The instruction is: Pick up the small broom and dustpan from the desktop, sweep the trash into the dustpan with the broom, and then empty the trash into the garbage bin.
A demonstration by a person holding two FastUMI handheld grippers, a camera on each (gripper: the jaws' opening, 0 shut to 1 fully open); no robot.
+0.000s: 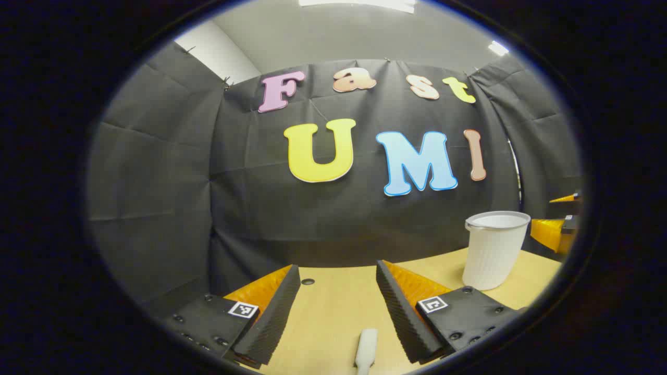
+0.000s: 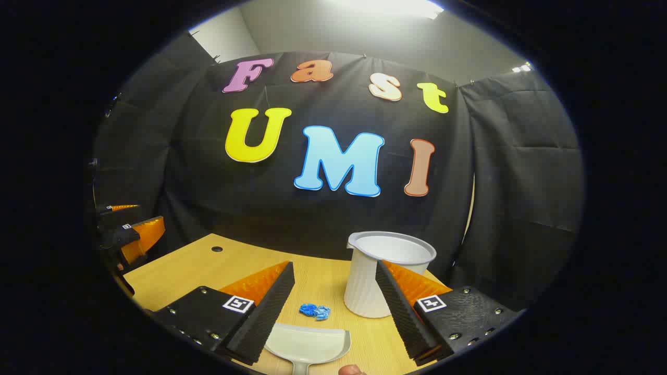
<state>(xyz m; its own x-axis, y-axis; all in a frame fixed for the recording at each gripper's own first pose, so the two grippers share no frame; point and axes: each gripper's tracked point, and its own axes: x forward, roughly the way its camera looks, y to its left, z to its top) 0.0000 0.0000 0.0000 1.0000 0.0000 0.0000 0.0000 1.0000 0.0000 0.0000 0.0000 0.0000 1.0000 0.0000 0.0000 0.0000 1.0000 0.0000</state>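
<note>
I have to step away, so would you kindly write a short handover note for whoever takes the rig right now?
Left gripper: open, holding nothing, above the desktop; a white handle, likely the broom's, lies below between its fingers.
Right gripper: open, holding nothing; the dustpan lies flat on the desktop just below it.
Trash: a small blue crumpled piece on the desktop, just beyond the dustpan and left of the garbage bin, which stands upright.
Done: nothing yet; neither tool is picked up.
Left: grasp both tools, sweep the trash into the dustpan, empty it into the bin.
</note>
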